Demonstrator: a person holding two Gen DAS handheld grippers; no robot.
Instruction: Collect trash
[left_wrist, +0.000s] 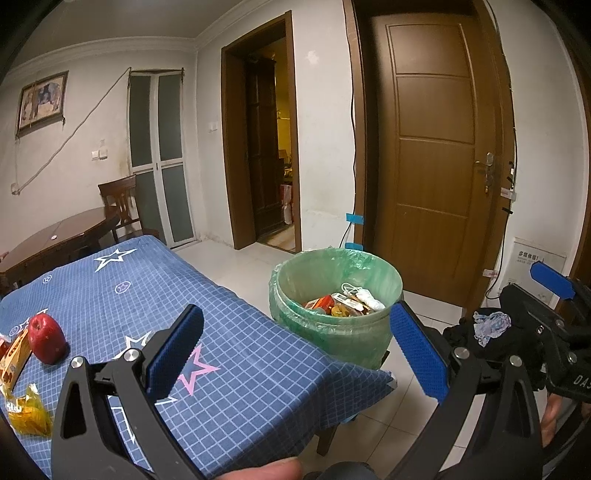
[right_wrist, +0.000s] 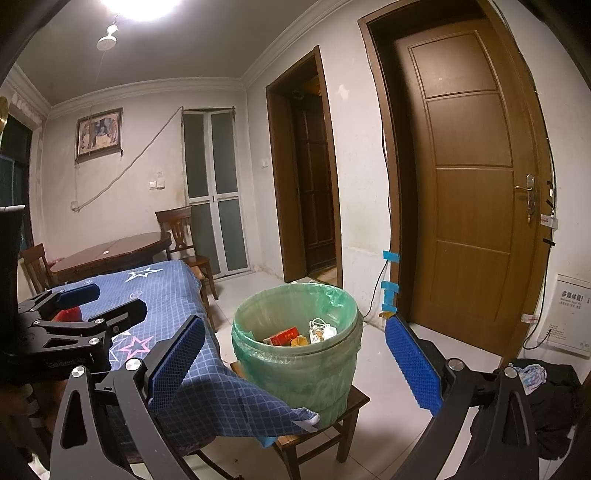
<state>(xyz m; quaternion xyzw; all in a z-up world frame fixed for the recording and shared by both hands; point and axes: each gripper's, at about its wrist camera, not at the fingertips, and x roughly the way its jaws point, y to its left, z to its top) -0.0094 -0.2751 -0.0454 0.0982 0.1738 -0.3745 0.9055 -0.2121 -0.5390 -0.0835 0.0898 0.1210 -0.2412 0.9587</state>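
Note:
A bin lined with a green bag (left_wrist: 334, 325) (right_wrist: 295, 365) stands beside the table's near corner and holds a red box, wrappers and a white mask. On the blue star-patterned cloth (left_wrist: 236, 332) lie a red apple (left_wrist: 46, 339), an orange packet (left_wrist: 14, 360) and a crumpled yellow wrapper (left_wrist: 27, 411). My left gripper (left_wrist: 295, 354) hovers open over the table's corner with nothing between its fingers. My right gripper (right_wrist: 295, 365) is open and empty, with the bin framed between its blue pads (right_wrist: 413, 365). The left gripper (right_wrist: 118, 299) also shows over the cloth.
The bin rests on a small wooden stool (right_wrist: 354, 402). Dark clothes (right_wrist: 550, 402) lie on the tiled floor to the right. A closed brown door (right_wrist: 472, 184) and an open doorway (right_wrist: 314, 184) are behind. A round wooden table (right_wrist: 110, 254) and chairs stand at the back left.

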